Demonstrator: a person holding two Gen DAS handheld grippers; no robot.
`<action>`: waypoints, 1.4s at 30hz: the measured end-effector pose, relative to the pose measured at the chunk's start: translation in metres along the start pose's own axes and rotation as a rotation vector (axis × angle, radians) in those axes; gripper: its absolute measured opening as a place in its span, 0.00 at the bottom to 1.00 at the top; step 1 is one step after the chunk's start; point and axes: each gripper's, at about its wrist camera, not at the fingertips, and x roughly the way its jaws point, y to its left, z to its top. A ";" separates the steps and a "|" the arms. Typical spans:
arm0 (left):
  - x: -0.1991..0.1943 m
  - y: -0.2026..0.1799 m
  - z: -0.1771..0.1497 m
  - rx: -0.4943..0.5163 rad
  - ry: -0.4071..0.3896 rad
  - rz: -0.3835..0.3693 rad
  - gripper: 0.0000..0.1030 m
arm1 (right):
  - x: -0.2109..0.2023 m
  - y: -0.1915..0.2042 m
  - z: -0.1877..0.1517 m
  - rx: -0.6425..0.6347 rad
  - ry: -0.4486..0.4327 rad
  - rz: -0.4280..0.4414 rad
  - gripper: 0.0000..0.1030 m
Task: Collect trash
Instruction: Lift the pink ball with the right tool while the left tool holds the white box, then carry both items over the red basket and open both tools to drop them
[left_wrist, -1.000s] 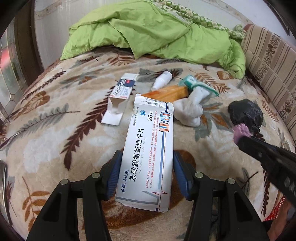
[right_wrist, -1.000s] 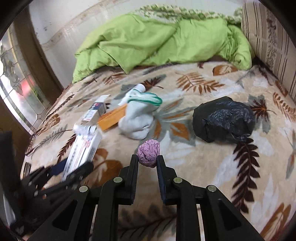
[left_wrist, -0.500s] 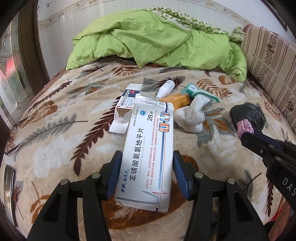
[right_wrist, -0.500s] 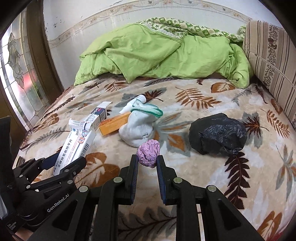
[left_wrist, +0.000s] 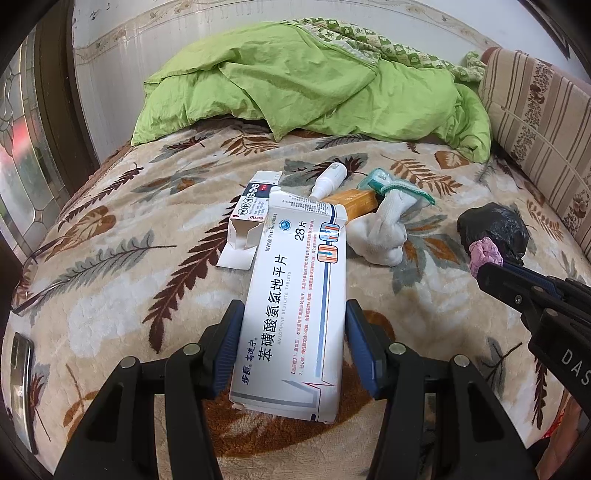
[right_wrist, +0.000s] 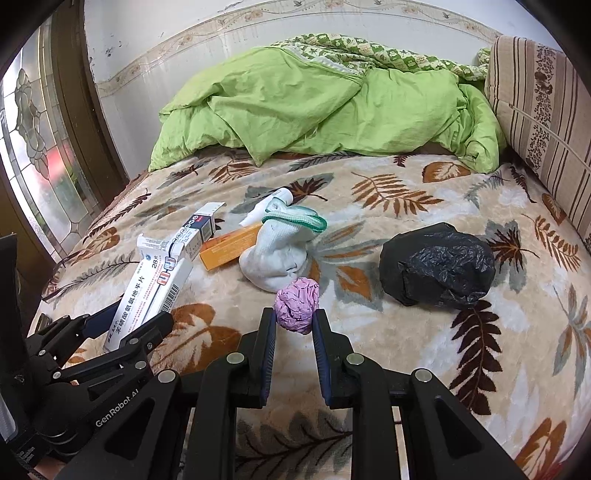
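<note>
The left claw (left_wrist: 291, 347) is clenched on a long white cardboard medicine box (left_wrist: 295, 310) printed "28", its blue pads pressed to both long sides. The right claw (right_wrist: 294, 325) grips a crumpled purple paper ball (right_wrist: 297, 305). Both hang over the leaf-patterned beige bed blanket (right_wrist: 388, 354). Beyond the ball lies a white sock (right_wrist: 275, 254), with an orange box (right_wrist: 231, 245) just left of it and a black plastic bag (right_wrist: 437, 271) well to its right.

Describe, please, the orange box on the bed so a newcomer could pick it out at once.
On the leaf-patterned blanket, in front of the green duvet, lies a small cluster of litter. The orange box lies flat there, between the white sock and the small open carton. It is the only orange item; its neighbours are white.
</note>
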 end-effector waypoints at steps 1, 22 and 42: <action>0.000 0.000 0.000 0.000 0.000 0.000 0.52 | 0.000 0.000 0.000 0.000 0.000 -0.001 0.20; -0.035 -0.042 -0.011 0.103 0.012 -0.302 0.52 | -0.075 -0.051 -0.026 0.190 0.000 0.064 0.20; -0.130 -0.263 -0.053 0.510 0.167 -0.767 0.52 | -0.269 -0.226 -0.141 0.568 -0.060 -0.227 0.20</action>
